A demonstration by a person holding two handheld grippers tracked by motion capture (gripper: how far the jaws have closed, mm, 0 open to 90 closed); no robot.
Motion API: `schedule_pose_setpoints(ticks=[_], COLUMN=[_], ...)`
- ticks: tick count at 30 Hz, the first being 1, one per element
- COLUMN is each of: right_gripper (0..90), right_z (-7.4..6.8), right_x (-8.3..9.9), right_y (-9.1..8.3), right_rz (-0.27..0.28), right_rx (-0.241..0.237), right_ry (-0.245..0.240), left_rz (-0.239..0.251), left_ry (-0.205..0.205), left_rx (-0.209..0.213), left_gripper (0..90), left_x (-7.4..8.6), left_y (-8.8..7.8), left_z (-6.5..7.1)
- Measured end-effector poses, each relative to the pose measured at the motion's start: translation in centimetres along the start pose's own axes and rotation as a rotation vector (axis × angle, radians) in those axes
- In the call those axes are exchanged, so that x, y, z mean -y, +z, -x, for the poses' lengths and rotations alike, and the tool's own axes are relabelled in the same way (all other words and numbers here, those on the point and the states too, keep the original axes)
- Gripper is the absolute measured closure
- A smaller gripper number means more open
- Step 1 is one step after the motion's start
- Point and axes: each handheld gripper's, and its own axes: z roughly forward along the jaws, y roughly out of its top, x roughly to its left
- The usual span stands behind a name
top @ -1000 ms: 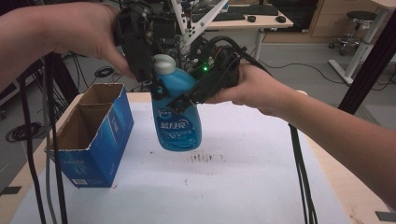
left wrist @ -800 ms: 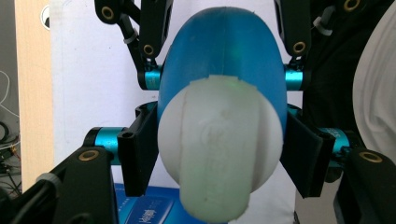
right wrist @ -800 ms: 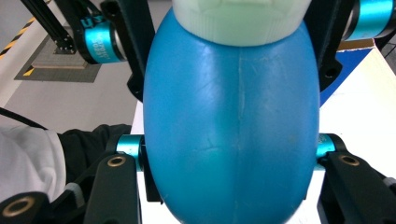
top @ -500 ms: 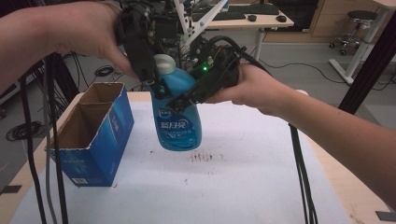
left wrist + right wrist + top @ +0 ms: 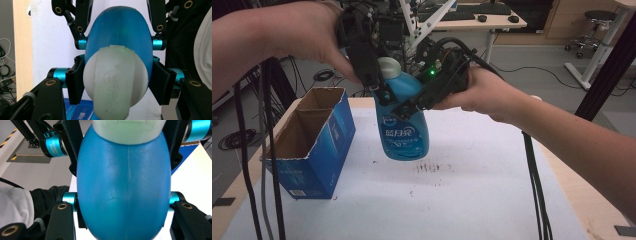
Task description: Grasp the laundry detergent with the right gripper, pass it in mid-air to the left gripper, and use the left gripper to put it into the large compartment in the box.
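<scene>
Above table (image 5: pixel 492 200) | both hand-held grippers clamped on bottle (image 5: pixel 404 132) | box (image 5: pixel 314 142) just left, right side open

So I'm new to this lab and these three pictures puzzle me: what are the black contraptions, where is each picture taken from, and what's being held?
These are hand-held tools, not a robot: a person grips a black two-jaw gripper in each hand. The high view looks down on the white-covered table, where an open blue cardboard box stands at the left. The other two pictures come from cameras riding on the grippers. Both hold one blue plastic detergent bottle with a pale cap above the table. The left gripper, whose jaws have just been closing, clamps it near the cap; the right gripper clamps the body.
</scene>
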Motion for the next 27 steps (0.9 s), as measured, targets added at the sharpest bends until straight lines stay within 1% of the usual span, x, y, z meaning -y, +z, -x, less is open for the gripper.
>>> schedule_pose_setpoints(ticks=[2,3,6,11,13,15,18,21,22,23,24,25,26,27], right_gripper=[45.3,45.3,45.3,45.1,45.0,44.9,44.5,43.8,42.9,41.5,36.1,36.1,27.2,27.2], right_z=[0.0,0.11,0.18,0.23,0.3,0.28,0.38,0.42,0.29,0.35,0.41,0.41,0.41,0.41], right_x=[0.01,0.06,0.06,0.09,0.11,0.12,0.21,0.25,0.25,0.29,0.31,0.31,0.34,0.34], right_y=[0.06,0.08,0.14,0.18,0.2,0.27,0.27,0.23,0.2,0.2,0.21,0.21,0.21,0.21], right_rz=[-0.005,-0.016,-0.013,-0.019,-0.019,-0.02,-0.023,-0.024,-0.016,-0.013,-0.012,-0.012,-0.013,-0.013], right_rx=[0.0,-0.004,-0.001,-0.011,-0.011,-0.014,-0.017,-0.024,-0.036,-0.05,-0.059,-0.059,-0.039,-0.039], right_ry=[-0.002,-0.017,-0.023,-0.015,-0.02,-0.012,-0.017,-0.02,-0.005,-0.007,-0.001,-0.001,0.003,0.003], left_rz=[-0.008,-0.008,-0.011,-0.012,-0.008,-0.012,-0.013,-0.007,-0.004,-0.002,0.0,-0.004,-0.005,-0.006], left_ry=[0.001,-0.001,-0.001,-0.002,-0.008,-0.006,-0.01,-0.011,-0.012,-0.015,-0.016,-0.017,-0.02,-0.025], left_rx=[-0.002,-0.001,0.003,0.002,0.003,0.003,-0.002,0.005,0.008,0.012,0.015,0.015,0.014,0.01], left_gripper=[38.0,38.1,38.1,38.5,38.5,38.6,38.6,38.6,38.6,38.6,38.6,38.6,38.7,38.7], left_x=[-0.02,-0.03,-0.02,0.02,0.05,0.04,-0.01,-0.06,-0.09,-0.12,-0.14,-0.15,-0.12,-0.07], left_y=[0.08,0.15,0.25,0.19,0.27,0.31,0.36,0.31,0.28,0.25,0.23,0.22,0.25,0.29], left_z=[0.0,0.01,-0.04,-0.06,-0.08,-0.09,-0.04,0.0,0.02,0.04,0.08,0.1,0.11,0.12])
